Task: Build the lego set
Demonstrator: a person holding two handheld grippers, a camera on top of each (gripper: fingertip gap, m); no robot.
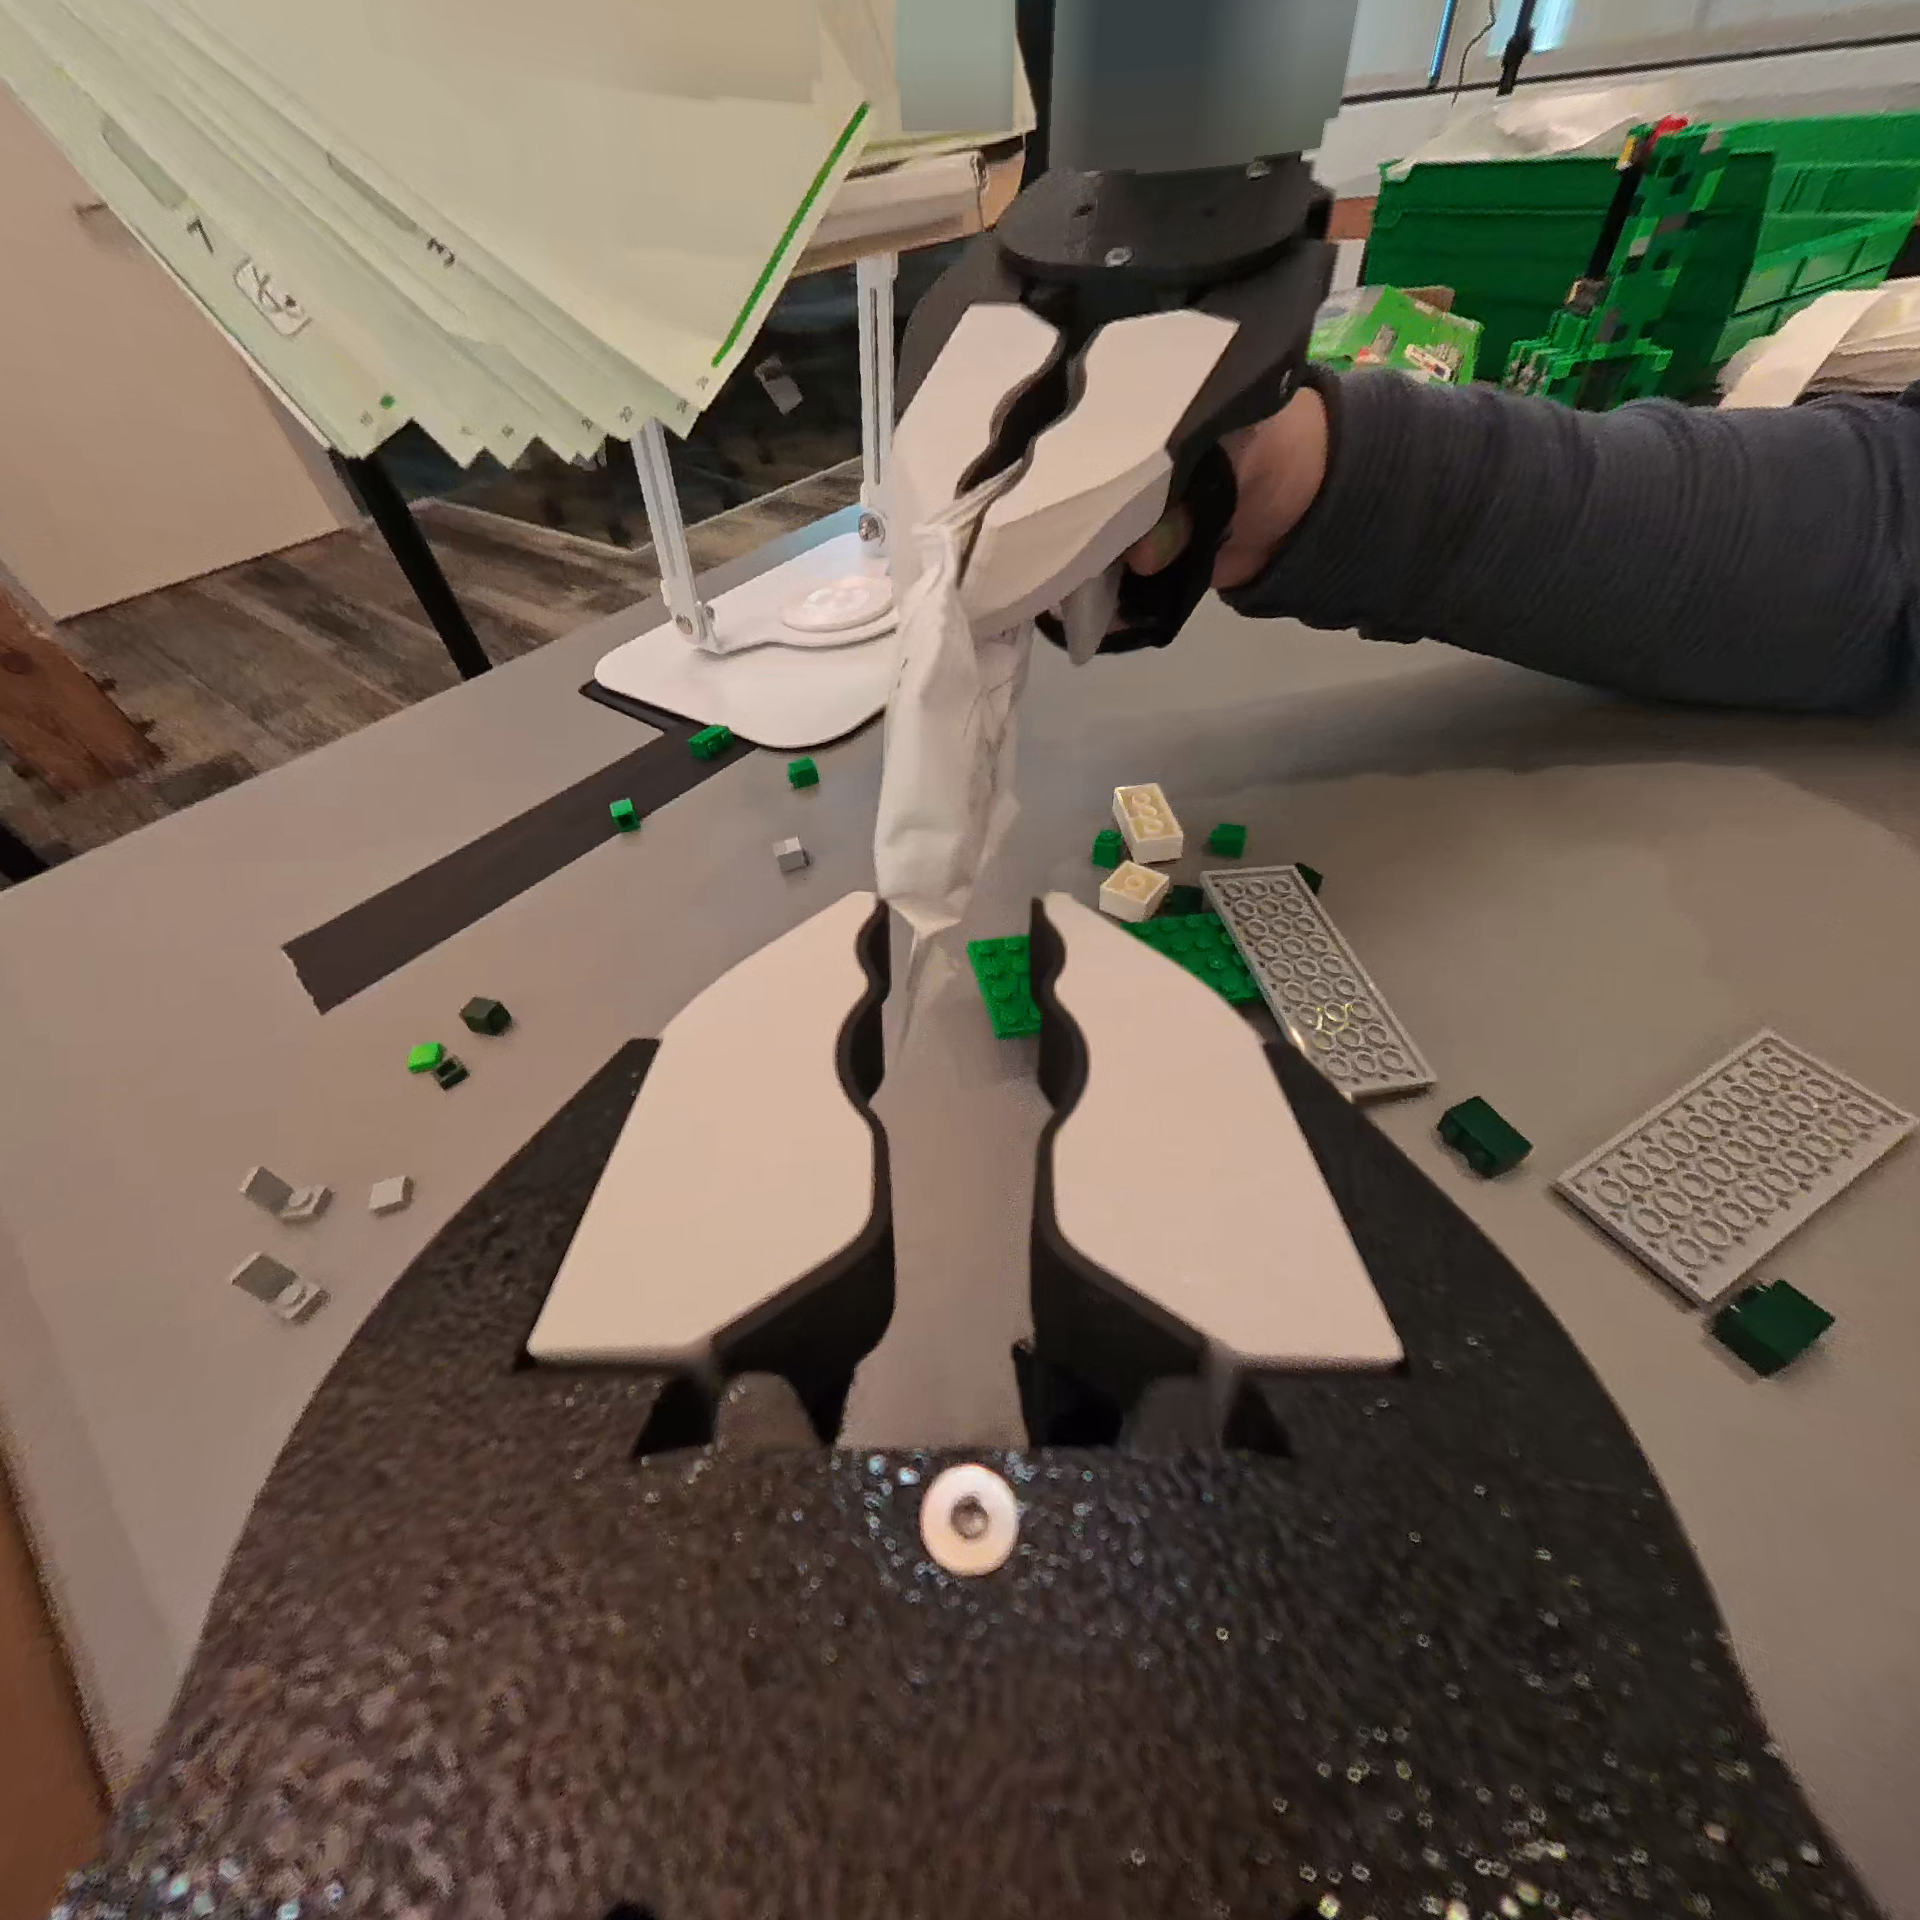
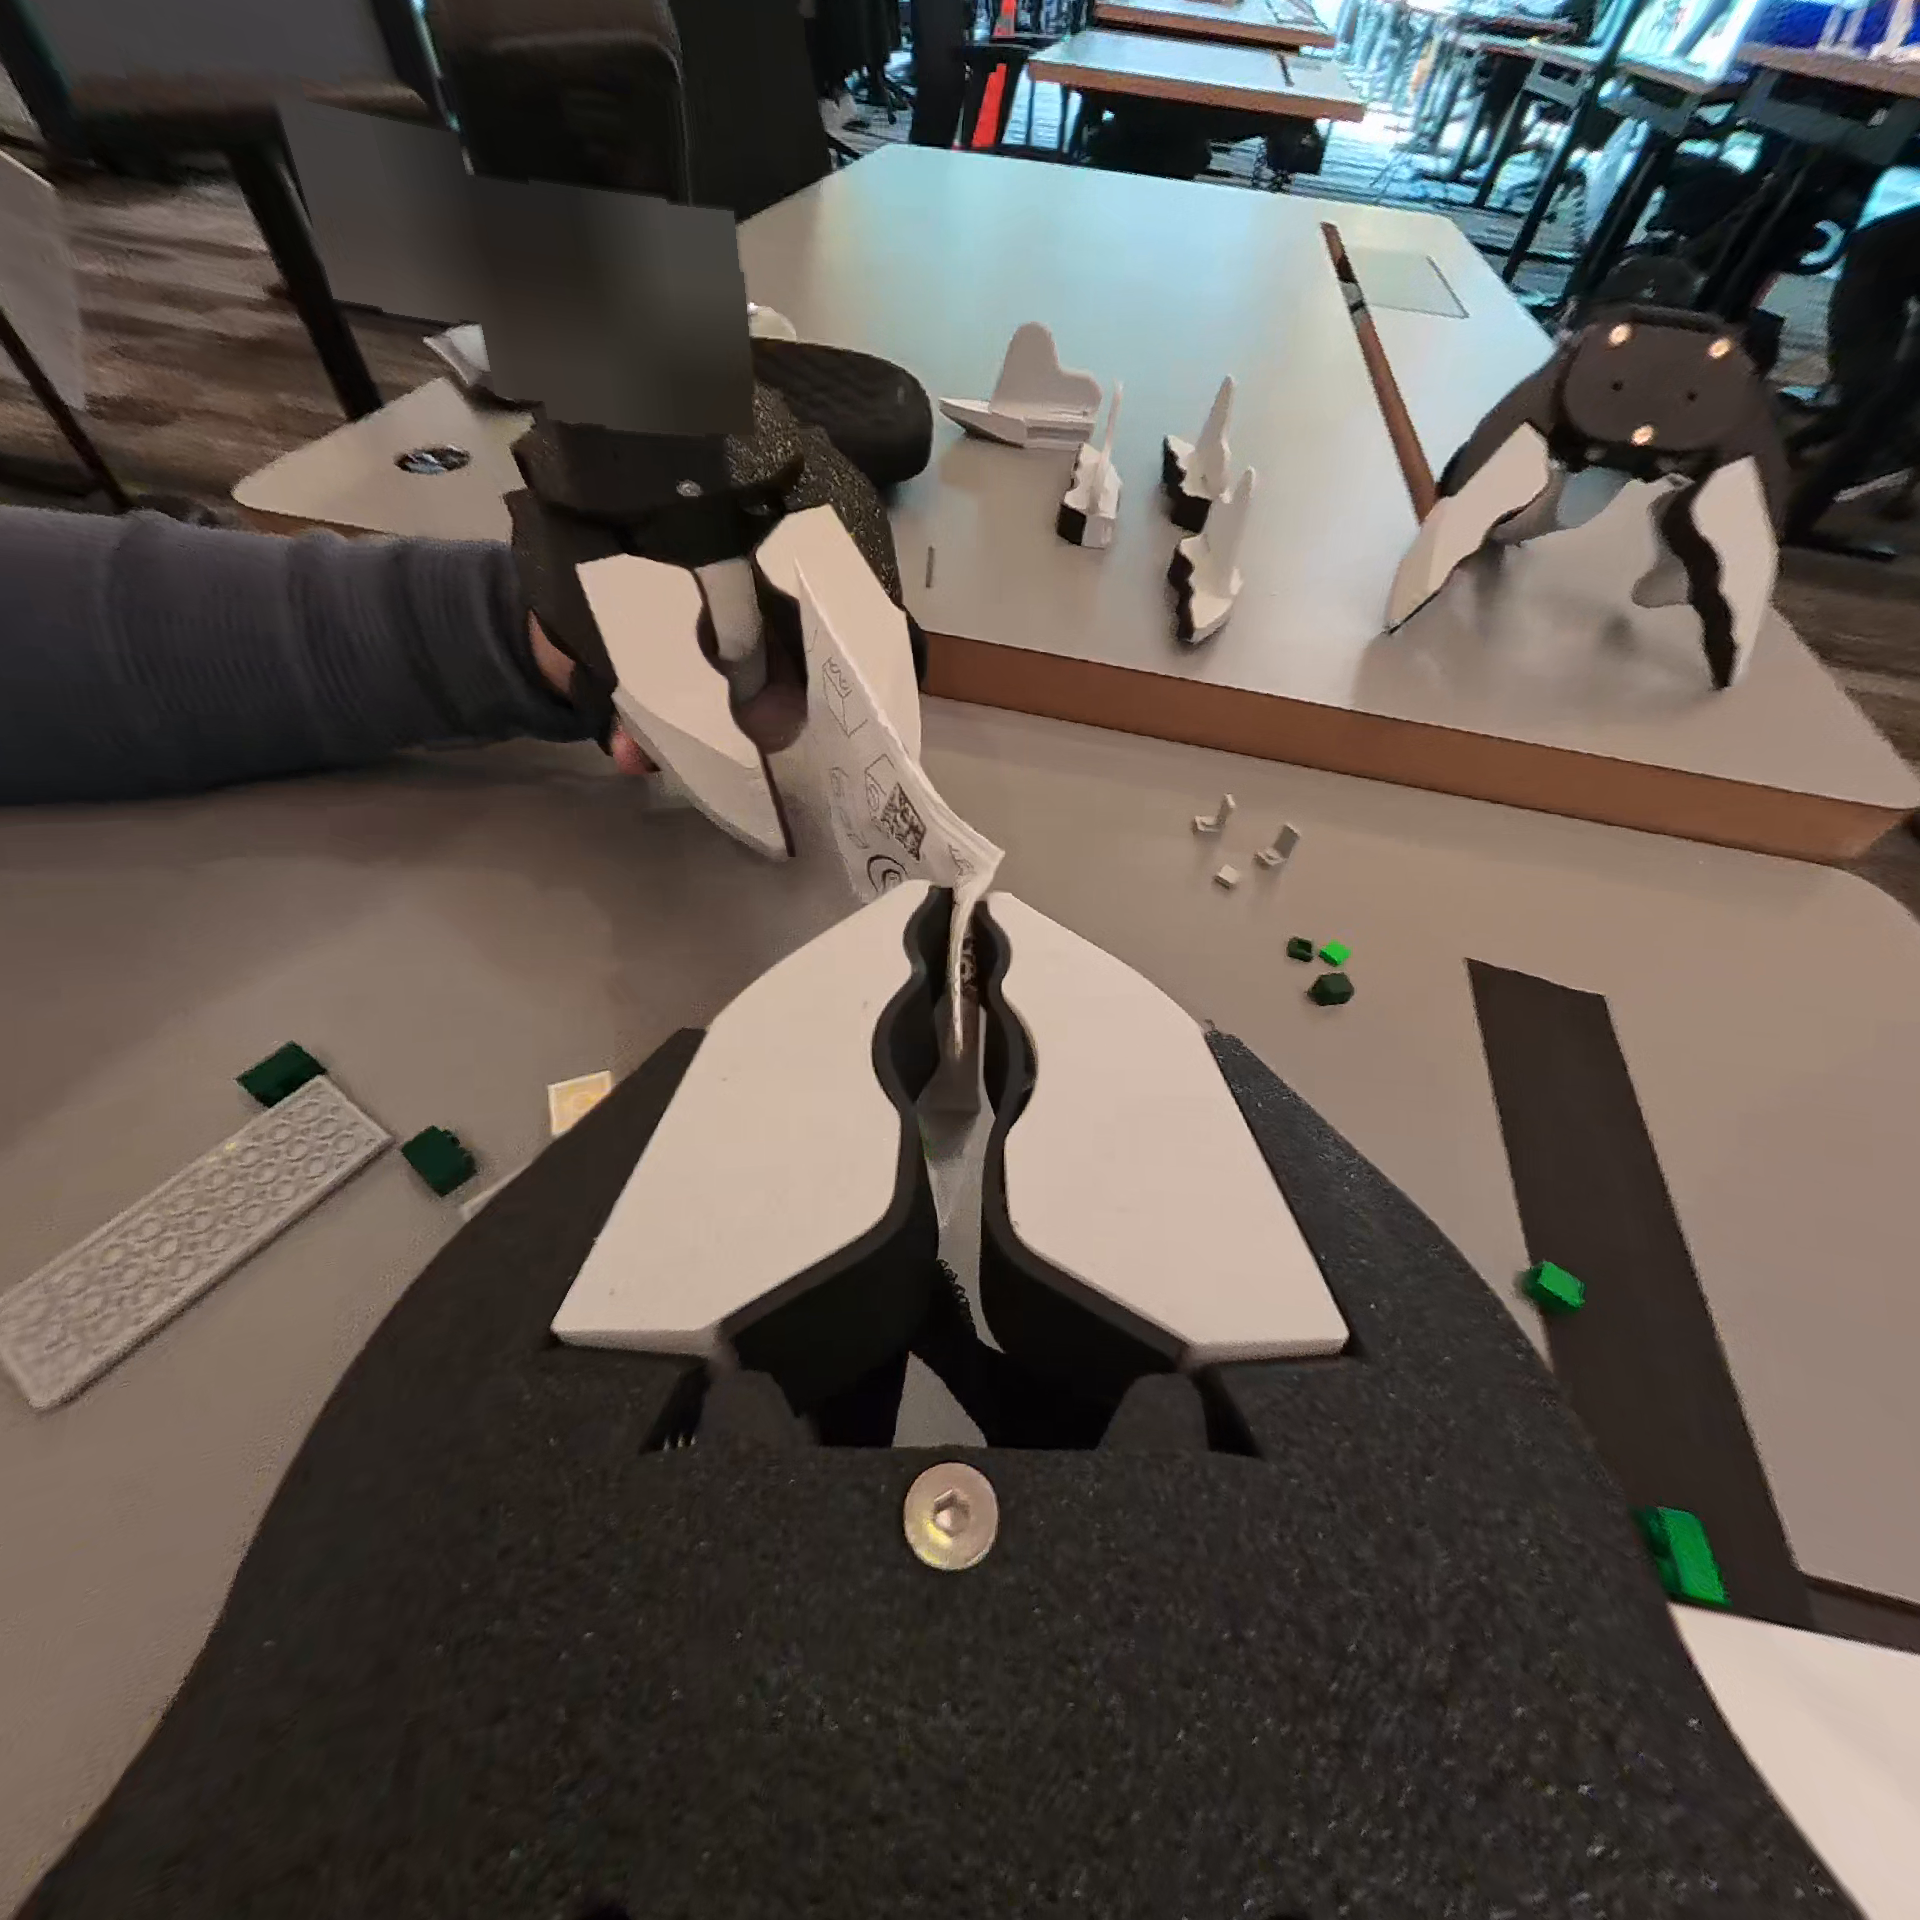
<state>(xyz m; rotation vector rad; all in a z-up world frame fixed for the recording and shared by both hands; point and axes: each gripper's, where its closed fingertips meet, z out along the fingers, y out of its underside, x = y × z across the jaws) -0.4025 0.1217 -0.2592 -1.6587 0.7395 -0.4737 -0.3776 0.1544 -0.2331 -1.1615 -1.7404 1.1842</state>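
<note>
The lower end of the white paper bag [image 1: 940, 831] is hidden behind the left gripper's fingers [image 1: 758, 1122], so whether it is touched cannot be told. The grey plate [image 2: 177, 1226] is cut off by the picture's left edge. The small grey pieces [image 2: 1247, 842] are too small to be identified.

**Two wrist cameras, facing each other**

Your left view looks forward and down along its tool [image 1: 961, 914] at the desk [image 1: 260, 1039]. Your right view faces it from opposite, close. Both share the white paper bag [image 1: 951, 769] between tools.
</note>
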